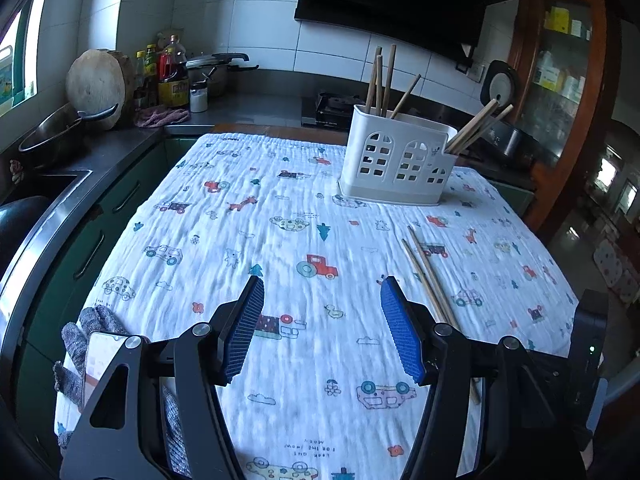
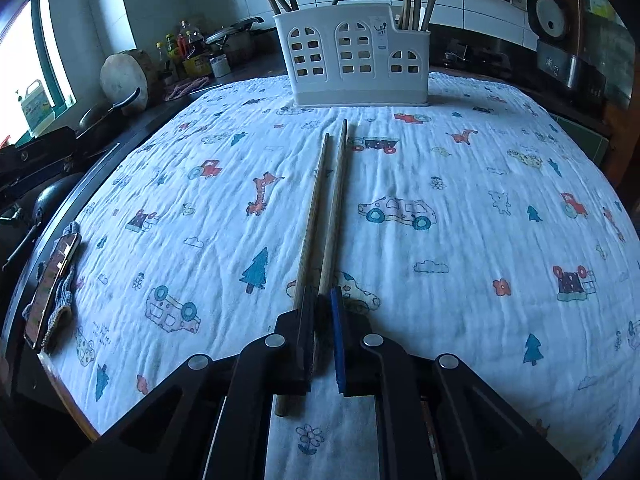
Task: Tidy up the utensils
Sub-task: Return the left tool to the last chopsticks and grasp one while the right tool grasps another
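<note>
- Right gripper: jaws closed down on one chopstick of the pair lying on the printed tablecloth; the second chopstick lies just beside the left finger, outside the jaws.
- Both sticks point toward the white utensil holder; bare cloth lies between.
- Left gripper: jaws parted, empty, left of the pair.

Free room and obstructions, cloth-covered counter

Open cloth across centre and left. Obstacles: white utensil holder upright at far edge, sticks projecting above it; two chopsticks lying lengthwise toward the holder; phone on a grey glove at near-left edge.
</note>
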Demonstrator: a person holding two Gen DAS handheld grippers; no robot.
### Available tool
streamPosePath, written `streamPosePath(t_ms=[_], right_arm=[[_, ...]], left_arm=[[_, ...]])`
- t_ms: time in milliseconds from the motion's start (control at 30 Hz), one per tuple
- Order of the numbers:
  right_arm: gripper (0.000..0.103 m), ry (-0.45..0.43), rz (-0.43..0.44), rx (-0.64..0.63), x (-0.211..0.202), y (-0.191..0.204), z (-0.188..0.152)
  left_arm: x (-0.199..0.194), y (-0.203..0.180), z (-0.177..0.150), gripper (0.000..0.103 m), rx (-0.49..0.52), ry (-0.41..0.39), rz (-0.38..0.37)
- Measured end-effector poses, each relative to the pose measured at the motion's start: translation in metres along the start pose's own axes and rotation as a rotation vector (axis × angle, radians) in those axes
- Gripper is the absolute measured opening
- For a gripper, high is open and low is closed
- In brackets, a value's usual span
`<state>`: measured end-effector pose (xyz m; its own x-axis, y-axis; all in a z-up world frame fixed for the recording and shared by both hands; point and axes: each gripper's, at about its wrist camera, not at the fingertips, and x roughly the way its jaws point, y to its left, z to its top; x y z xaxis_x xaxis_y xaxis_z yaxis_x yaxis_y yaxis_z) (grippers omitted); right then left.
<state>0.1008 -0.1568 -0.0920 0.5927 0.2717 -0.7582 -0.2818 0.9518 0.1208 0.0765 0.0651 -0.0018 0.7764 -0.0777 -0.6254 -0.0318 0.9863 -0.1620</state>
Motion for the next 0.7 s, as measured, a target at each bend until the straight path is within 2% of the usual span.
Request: streamPosePath(t_ms=[367,700], right_arm=[[0.007,-0.05,-0.037,-0.022,-0.009,-0.002,-0.005],[0.007,-0.173,-0.042,-0.041,-0.06,-0.028,-0.002]], left_arm=[[0.007,-0.013,-0.017,0.061,0.006,0.053,-0.022],[0.014,-0.053,-0.043,0.061,0.046,0.115,-0.108]])
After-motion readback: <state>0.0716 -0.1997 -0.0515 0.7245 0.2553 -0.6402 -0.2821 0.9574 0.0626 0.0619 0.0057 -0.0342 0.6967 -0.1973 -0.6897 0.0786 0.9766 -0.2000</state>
